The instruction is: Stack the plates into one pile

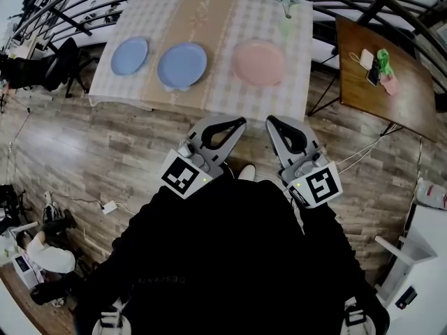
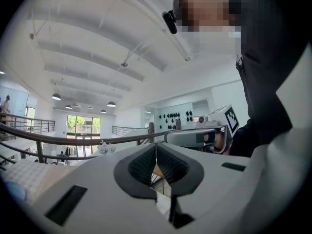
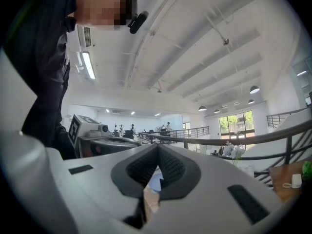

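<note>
Three plates lie in a row on the checked tablecloth (image 1: 300,82): a small blue plate (image 1: 129,54) at the left, a bigger blue plate (image 1: 181,65) in the middle and a pink plate (image 1: 259,62) at the right. None of them touch. Both grippers are held close to the person's chest, well short of the table and tilted upward. My left gripper (image 1: 242,122) (image 2: 156,147) is shut with nothing in it. My right gripper (image 1: 270,121) (image 3: 158,150) is also shut and empty. Both gripper views show mostly ceiling and railing, with no plate in them.
A vase of flowers (image 1: 285,9) stands at the table's far right corner. A brown side table (image 1: 391,100) with small items is to the right. A black railing (image 1: 370,9) runs behind. Wood floor (image 1: 105,152) lies between me and the table.
</note>
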